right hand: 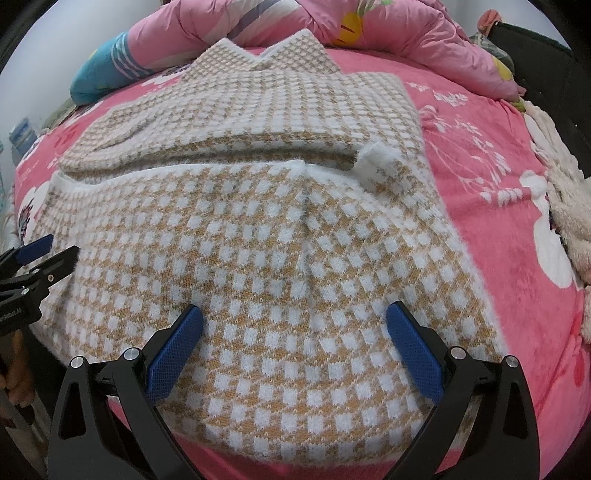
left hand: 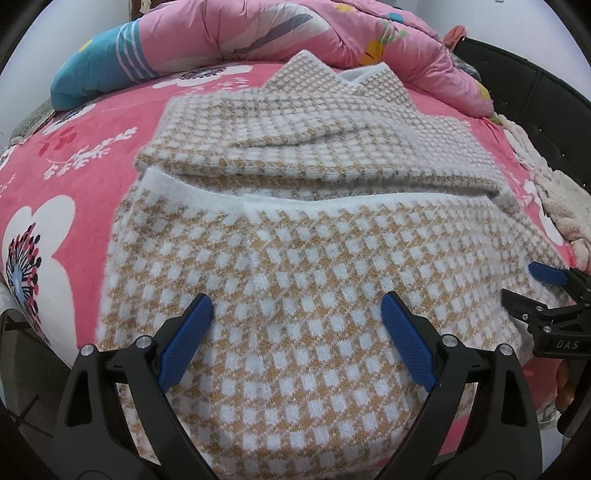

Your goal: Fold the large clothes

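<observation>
Left wrist view: checked knit sweater (left hand: 295,236), tan and white, spread flat on pink floral blanket (left hand: 74,162), lower hem toward camera, collar points at far end. Sleeves folded across chest, one laid over the other. Left gripper (left hand: 297,332) poised low over lower body of sweater, fingers (left hand: 186,339) spread wide, blue pads angled outward, nothing between them. Contact with knit not determinable. Right gripper (left hand: 532,291) visible at right edge of frame, near sweater's side edge, jaws apart, one blue pad (left hand: 546,275) above and black finger below; fabric between them not confirmable. Part of a hand (left hand: 565,387) visible below it.

Right wrist view: same sweater (right hand: 280,229) centred, white-trimmed cuff (right hand: 373,162) lying on chest near right-hand side. Right gripper (right hand: 293,343) held low over hem area, fingers (right hand: 415,354) fully parted, empty. Left gripper (right hand: 40,258) seen at left edge beside sweater's side edge, jaws parted.

Surroundings: pink quilt (left hand: 295,33) with cartoon print bunched along far edge of bed, teal striped section (left hand: 99,66) at its left end. Cream fleece item (right hand: 565,206) heaped at right edge of blanket, apart from sweater. Dark bed frame (left hand: 517,88) behind, at right.
</observation>
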### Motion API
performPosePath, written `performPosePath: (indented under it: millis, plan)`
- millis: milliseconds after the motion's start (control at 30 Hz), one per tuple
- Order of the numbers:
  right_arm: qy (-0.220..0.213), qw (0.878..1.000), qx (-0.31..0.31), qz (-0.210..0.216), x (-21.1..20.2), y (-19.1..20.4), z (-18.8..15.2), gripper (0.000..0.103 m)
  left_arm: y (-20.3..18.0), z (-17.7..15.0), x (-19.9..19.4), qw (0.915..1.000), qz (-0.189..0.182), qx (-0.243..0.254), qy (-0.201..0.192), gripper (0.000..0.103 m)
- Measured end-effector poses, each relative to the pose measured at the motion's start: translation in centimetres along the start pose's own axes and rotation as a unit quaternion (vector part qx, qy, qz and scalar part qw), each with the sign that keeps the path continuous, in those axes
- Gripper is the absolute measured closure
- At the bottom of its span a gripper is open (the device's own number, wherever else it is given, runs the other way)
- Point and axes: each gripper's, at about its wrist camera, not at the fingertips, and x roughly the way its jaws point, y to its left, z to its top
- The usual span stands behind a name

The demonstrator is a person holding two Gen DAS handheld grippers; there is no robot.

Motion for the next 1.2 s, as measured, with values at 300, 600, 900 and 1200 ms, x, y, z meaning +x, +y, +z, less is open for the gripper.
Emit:
performPosePath:
  millis: [300,600,900,1200]
  plan:
    - [0.009,1.0,0.001,-0.004,0.2,0.0,0.3,0.006,0.1,0.2,0.2,1.0,0.001,-0.006,0.005,0.013]
    - [0.007,1.0,0.001,-0.002,0.2,0.1,0.2,0.006,0.1,0.5,0.5,1.0,0.0,-0.005,0.008,0.012]
    - [0.0,1.0,-0.003,-0.001,-1.0,0.3,0.6,0.006,0.0,0.3,0.4,1.0,0.0,-0.004,0.009,0.012]
    - [-0.035,0.999,-0.02,0.035,-2.6,2.0,1.6,0.006,0.1,0.3,0.4,0.9999,-0.001,-0.004,0.009,0.011]
